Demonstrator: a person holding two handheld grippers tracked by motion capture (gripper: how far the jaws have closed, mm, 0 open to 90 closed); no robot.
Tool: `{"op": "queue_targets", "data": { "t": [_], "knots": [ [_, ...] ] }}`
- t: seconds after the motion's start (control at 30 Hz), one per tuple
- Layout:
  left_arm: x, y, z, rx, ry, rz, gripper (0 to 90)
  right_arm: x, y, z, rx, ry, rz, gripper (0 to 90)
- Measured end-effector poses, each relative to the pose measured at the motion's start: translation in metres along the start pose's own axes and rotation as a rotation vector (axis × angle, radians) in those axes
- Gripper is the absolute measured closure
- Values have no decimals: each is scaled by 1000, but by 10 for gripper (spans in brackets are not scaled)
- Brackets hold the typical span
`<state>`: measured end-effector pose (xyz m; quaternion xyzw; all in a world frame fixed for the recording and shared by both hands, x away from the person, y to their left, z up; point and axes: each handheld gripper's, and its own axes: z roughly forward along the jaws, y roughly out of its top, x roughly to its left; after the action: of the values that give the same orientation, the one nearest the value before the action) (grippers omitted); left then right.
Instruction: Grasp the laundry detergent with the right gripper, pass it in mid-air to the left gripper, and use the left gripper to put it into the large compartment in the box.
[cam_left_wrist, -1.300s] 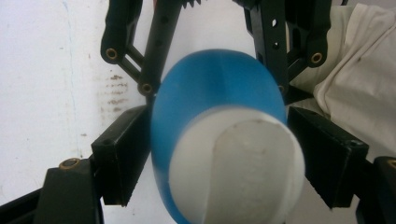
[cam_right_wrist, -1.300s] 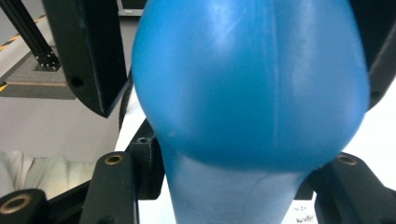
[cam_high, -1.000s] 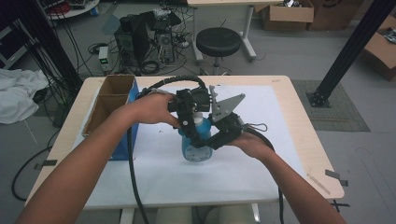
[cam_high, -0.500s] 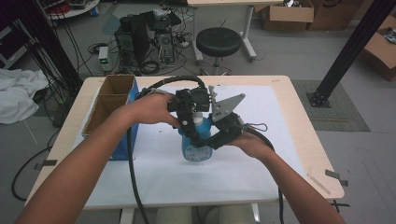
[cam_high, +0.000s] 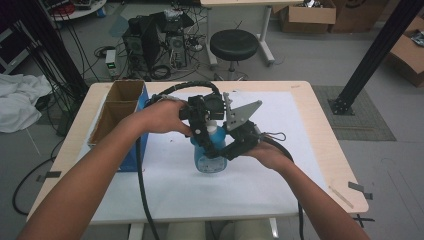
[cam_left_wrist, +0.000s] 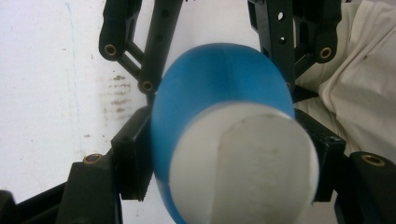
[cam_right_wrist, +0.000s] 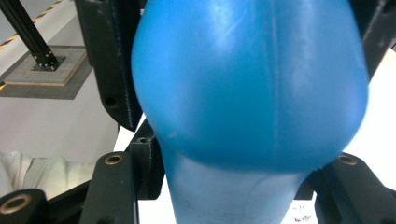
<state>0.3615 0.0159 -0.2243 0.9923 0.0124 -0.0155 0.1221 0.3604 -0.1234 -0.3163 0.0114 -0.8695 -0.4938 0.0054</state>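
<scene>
Grey floor, black stool (cam_high: 234, 44), cardboard boxes (cam_high: 306, 16), tangled cables (cam_high: 165, 67).

One blue bottle (cam_high: 209, 155) stands on the bench (cam_high: 320, 145), and there is just the one bench carrying it, with one white sheet (cam_high: 220, 190) spread over its top. Two tongs are in play: the left tongs (cam_high: 202, 142) and the right tongs (cam_high: 227, 147), one in each of two hands. One open cardboard box (cam_high: 117, 112) sits at the bench's left edge, and it counts two compartments inside. Beyond the bench, one round black stool (cam_high: 234, 45) and one black computer tower (cam_high: 147, 32) on the floor. Cardboard boxes at the far right: two in sight. One white cloth heap (cam_high: 17, 102) lies at the far left.
</scene>
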Motion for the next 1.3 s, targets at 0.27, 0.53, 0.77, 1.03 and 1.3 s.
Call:
{"op": "queue_targets", "data": {
  "t": [0.27, 0.53, 0.77, 1.03, 1.3],
  "knots": [
    [1, -1, 1, 1, 2, 14, 352, 1, 0, 0, 2, 2, 2, 439],
    [-1, -1, 1, -10, -9, 10, 373, 1, -1, 0, 3, 5, 2, 439],
    [-1, 0, 2, -6, -3, 21, 375, 2, -1, 0, 5, 4, -1, 439],
    [-2, 2, 4, -5, 9, 25, 379, 1, -3, 0, 9, -1, -7, 435],
    [-3, 3, 1, -21, 16, 38, 381, 2, -3, -4, 4, -15, -28, 425]
  ]
}}
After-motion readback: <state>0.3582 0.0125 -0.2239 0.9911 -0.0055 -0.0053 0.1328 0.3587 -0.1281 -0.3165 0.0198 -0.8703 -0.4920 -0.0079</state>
